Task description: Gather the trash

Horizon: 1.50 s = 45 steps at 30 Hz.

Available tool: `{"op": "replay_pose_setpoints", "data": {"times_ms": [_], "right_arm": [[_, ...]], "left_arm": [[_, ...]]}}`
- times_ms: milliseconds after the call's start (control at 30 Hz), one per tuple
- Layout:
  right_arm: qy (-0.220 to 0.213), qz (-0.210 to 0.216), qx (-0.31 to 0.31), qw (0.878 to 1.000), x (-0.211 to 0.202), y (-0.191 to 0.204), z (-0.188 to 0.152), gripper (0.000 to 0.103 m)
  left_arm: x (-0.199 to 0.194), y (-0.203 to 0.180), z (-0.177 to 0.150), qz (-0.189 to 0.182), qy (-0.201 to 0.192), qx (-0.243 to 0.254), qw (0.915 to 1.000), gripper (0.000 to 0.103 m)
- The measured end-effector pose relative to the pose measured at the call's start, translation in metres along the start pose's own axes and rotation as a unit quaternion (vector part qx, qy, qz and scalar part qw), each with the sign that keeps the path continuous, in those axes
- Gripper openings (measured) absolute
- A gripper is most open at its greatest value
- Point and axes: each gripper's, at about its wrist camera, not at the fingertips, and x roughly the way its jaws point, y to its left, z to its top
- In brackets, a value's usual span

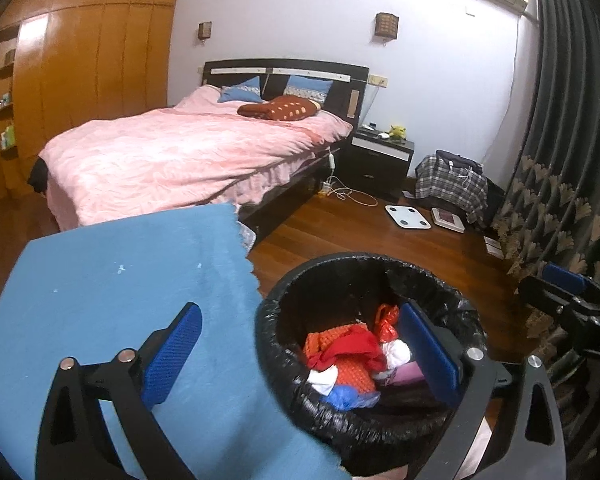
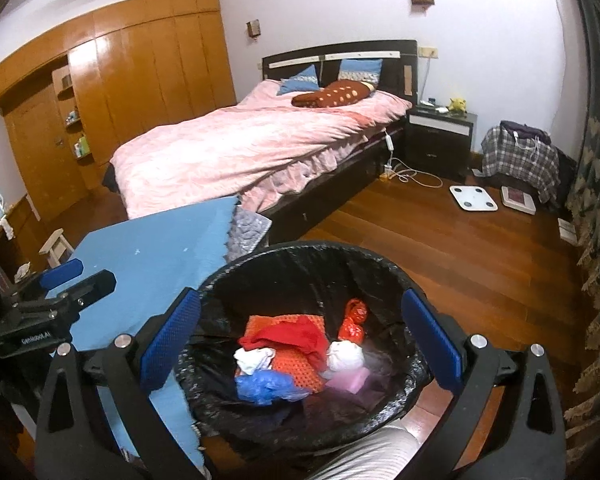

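Bedroom, wooden plank floor (image 2: 440, 248), bed with a pink quilt (image 2: 236, 152) at the back, blue foam mat (image 1: 112, 280) in the foreground on a raised surface.

Round bin lined with a black plastic bag (image 2: 300, 252) stands on the floor just beside the mat's right edge. Inside: crumpled red and orange wrappers (image 2: 296, 340), white tissue wads (image 2: 344, 354), a blue plastic scrap (image 2: 264, 388), a pink flat piece (image 2: 350, 380). All of it sits low in the bag, below the rim.

Right gripper (image 2: 300, 344): jaws spread wide, nothing between the pads. It points down into the bin mouth and is centred on it; in its own view each blue pad lines up with one side of the rim.

Left gripper (image 1: 300, 356): also spread wide and empty. It sits offset to the mat side: one pad over the mat, the other over the bin opening, so it straddles the rim's left wall.

Both hands are free, with no loose trash visible on the mat or the near floor. My read: the collecting looks done or nearly so, unless items lie out of view.

Key relation if the bag or bin is handled next: the bin is straight ahead and below the right gripper, and to the right of the left one. The right is better aligned. The rim is round, so there is no long axis to match; a pinch on the bag's rolled edge would need a pad on each side of the wall, which the left's straddle is closer to.

Risk: thin liner, could tear or slip.
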Motion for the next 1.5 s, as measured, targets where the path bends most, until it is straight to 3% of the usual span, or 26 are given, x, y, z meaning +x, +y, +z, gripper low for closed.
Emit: {"op": "replay_pose_setpoints", "data": {"times_ms": [733,1500], "right_arm": [[-0.009,0.030,-0.040,0.999,-0.033,0.056,0.005,0.098],[-0.019,0.036,-0.053,0.998,-0.044,0.070,0.011,0.098]], "left_arm": [[-0.075,0.004,-0.005,0.037,-0.044,-0.004,0.9984,0.097],[-0.091,0.008,-0.001,0.037,-0.060,-0.009,0.9975,0.097]]}}
